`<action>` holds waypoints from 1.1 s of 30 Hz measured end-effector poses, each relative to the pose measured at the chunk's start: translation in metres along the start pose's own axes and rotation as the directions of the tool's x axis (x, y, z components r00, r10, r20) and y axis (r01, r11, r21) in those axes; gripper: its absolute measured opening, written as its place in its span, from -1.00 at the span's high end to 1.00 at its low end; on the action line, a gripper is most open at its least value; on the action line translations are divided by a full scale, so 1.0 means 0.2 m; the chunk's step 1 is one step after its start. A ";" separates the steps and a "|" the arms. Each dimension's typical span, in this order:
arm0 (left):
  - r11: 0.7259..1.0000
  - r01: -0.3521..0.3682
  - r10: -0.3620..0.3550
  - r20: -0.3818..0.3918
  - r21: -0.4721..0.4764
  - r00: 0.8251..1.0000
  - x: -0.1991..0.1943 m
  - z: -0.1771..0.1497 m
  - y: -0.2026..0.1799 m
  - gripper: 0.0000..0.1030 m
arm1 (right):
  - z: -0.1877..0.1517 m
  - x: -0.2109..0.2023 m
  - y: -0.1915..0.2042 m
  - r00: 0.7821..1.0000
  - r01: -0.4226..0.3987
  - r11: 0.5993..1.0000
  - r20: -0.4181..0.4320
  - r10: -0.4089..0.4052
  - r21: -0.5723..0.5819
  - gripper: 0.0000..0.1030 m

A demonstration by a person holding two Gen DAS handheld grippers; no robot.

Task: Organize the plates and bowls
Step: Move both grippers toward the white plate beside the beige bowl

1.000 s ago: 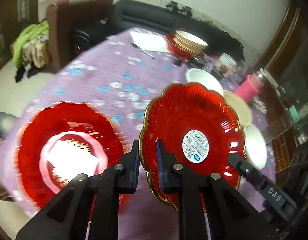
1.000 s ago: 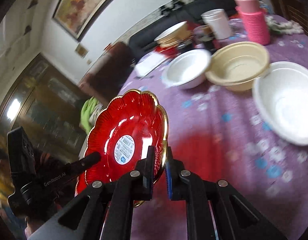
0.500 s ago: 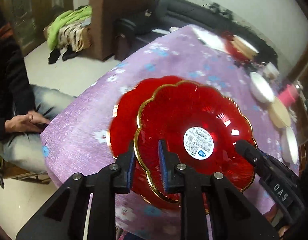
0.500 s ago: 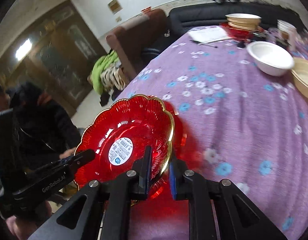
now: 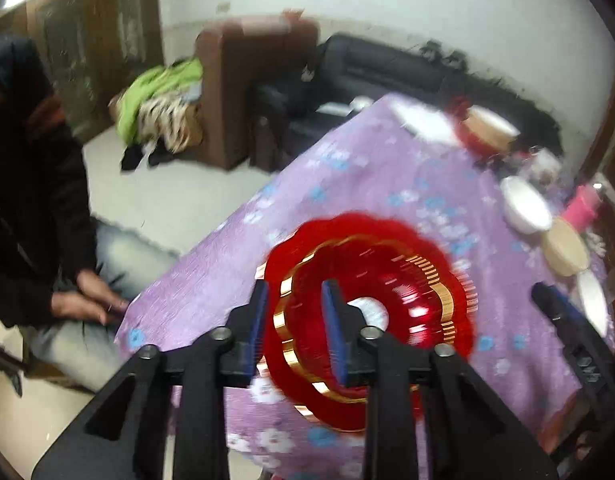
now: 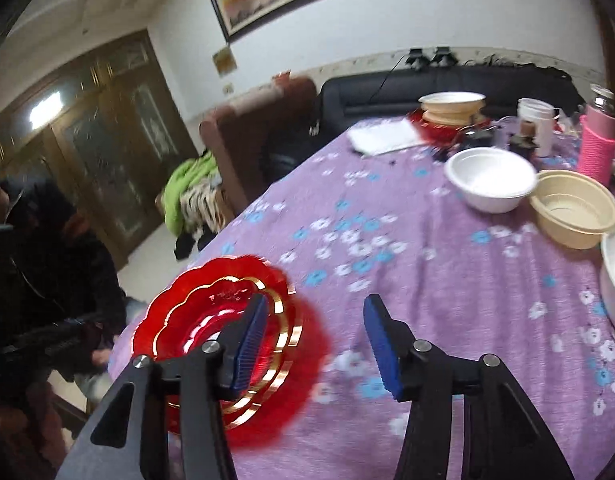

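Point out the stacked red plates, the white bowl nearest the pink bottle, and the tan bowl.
stacked red plates (image 6: 211, 320): right wrist view, on the top plate's inner well.
white bowl (image 6: 489, 178): right wrist view, on its inside.
tan bowl (image 6: 573, 208): right wrist view, on its inner wall.

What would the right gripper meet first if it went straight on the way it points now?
Probably the purple flowered tablecloth. The right gripper is open, with the stacked red gold-rimmed plates off to its left and the white round bowl farther ahead to its right. Depth is unclear.
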State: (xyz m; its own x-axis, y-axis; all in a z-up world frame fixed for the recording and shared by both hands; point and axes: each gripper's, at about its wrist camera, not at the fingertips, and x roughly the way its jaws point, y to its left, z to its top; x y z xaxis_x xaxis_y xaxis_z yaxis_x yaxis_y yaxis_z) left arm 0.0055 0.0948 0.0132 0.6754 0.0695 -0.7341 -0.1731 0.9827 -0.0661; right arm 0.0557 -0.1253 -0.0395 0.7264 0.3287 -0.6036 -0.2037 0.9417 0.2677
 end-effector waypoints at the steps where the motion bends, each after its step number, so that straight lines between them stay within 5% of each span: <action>1: 0.999 0.029 -0.030 0.019 0.022 0.999 -0.04 0.00 -0.07 0.03 | 0.00 -0.02 -0.04 1.000 0.012 1.000 0.013 -0.012 0.005 -0.01; 2: 0.998 0.051 -0.052 0.035 0.039 0.998 -0.06 0.00 -0.12 -0.22 | -0.01 -0.04 -0.09 0.999 0.024 1.000 0.028 -0.024 0.014 -0.02; 6: 0.979 0.130 -0.135 0.026 0.156 0.990 -0.09 -0.02 -0.41 -0.27 | -0.04 -0.11 -0.28 0.998 0.033 0.996 0.055 -0.037 0.080 -0.22; 12: 0.913 0.302 -0.253 -0.199 0.273 0.947 0.06 -0.12 -0.87 -0.27 | -0.09 -0.23 -0.60 0.995 0.051 0.981 0.074 -0.065 0.188 -0.26; 19: 0.878 0.364 -0.262 -0.326 0.310 0.908 0.18 -0.16 -1.19 -0.27 | -0.07 -0.44 -0.92 0.984 0.078 0.957 0.131 -0.119 0.281 -0.35; 24: 0.855 0.383 -0.266 -0.338 0.349 0.903 0.20 -0.14 -1.37 -0.27 | -0.06 -0.58 -1.19 0.970 0.094 0.918 0.173 -0.172 0.385 -0.49; 28: 0.858 0.393 -0.282 -0.337 0.329 0.898 0.25 -0.05 -1.41 -0.27 | 0.00 -0.67 -1.37 0.968 0.072 0.897 0.187 -0.169 0.437 -0.58; 33: 0.914 0.348 -0.285 -0.280 0.209 0.917 0.31 0.13 -1.30 -0.27 | 0.14 -0.72 -1.43 0.976 -0.058 0.901 0.216 -0.040 0.430 -0.64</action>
State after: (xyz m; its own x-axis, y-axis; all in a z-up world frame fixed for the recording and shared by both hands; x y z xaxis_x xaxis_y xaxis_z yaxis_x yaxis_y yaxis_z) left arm 0.1103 -0.1513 0.0027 0.4677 -0.2645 -0.8434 0.2271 0.9581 -0.1745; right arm 0.0275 -0.4435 -0.0086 0.8585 0.2671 -0.4377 0.0566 0.7990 0.5987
